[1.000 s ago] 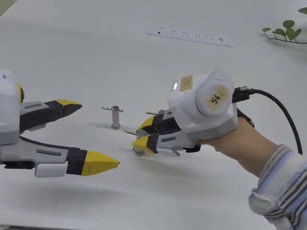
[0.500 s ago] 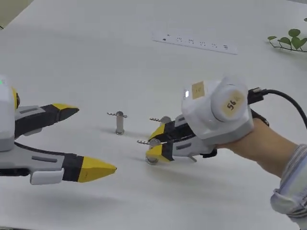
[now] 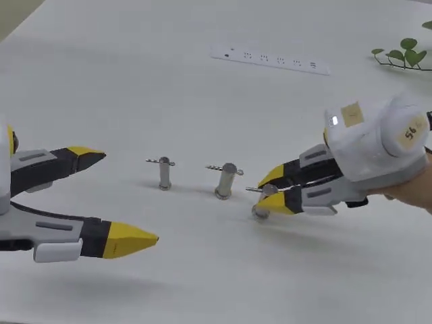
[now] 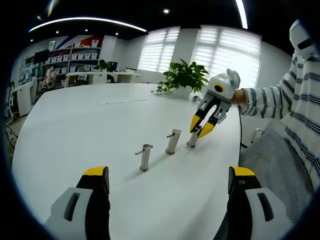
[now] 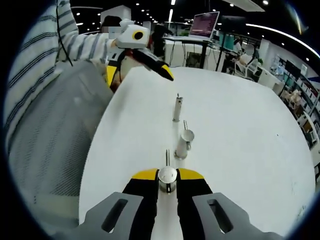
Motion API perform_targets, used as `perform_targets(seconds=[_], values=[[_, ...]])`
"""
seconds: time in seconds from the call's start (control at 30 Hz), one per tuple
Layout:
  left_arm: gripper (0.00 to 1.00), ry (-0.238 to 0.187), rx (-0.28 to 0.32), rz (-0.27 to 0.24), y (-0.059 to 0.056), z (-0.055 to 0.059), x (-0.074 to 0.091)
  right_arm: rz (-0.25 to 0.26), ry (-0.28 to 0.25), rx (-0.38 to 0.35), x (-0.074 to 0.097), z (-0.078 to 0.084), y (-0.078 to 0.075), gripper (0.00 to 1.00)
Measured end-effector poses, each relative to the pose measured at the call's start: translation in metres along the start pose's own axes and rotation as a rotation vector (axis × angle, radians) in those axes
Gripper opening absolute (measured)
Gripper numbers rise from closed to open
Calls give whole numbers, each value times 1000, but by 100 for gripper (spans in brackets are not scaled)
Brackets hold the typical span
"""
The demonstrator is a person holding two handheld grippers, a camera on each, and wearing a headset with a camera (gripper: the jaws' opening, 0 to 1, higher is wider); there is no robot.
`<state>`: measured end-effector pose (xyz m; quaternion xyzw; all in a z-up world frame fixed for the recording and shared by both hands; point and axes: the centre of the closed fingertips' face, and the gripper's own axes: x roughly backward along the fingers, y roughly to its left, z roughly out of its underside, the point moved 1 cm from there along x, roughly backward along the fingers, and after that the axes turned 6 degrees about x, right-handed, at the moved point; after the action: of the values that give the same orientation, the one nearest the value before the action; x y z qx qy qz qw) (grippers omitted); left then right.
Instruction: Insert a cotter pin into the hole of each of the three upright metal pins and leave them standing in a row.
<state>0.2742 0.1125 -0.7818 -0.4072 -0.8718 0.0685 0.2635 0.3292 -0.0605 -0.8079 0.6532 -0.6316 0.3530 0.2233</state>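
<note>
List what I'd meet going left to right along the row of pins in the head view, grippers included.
left gripper → first metal pin → second metal pin → third metal pin, clamped in the right gripper.

Three pins stand in a row: left pin (image 3: 165,173), middle pin (image 3: 225,181), right pin (image 3: 262,202). There are gaps between them. The right gripper (image 3: 272,190) hugs the right pin and blocks that side. Bare table (image 3: 223,280) lies between the left gripper (image 3: 127,197) and the left pin.
</note>
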Motion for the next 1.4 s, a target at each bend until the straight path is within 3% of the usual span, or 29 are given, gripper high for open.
perform_targets(seconds=[0.27,0.6,0.93,1.4], values=[[99,4,6,-28,2,4,6,7,-20,-7,8,11,-14,13],[99,-19,30,-71,8,5,14,-13,-14,4,4,15,-19,14],[99,-23,38,-73,6,4,14,-23,-33,-5,2,16,-17,14],[99,-47,76,-85,1,7,10,22,-111,-115,2,15,-17,18]])
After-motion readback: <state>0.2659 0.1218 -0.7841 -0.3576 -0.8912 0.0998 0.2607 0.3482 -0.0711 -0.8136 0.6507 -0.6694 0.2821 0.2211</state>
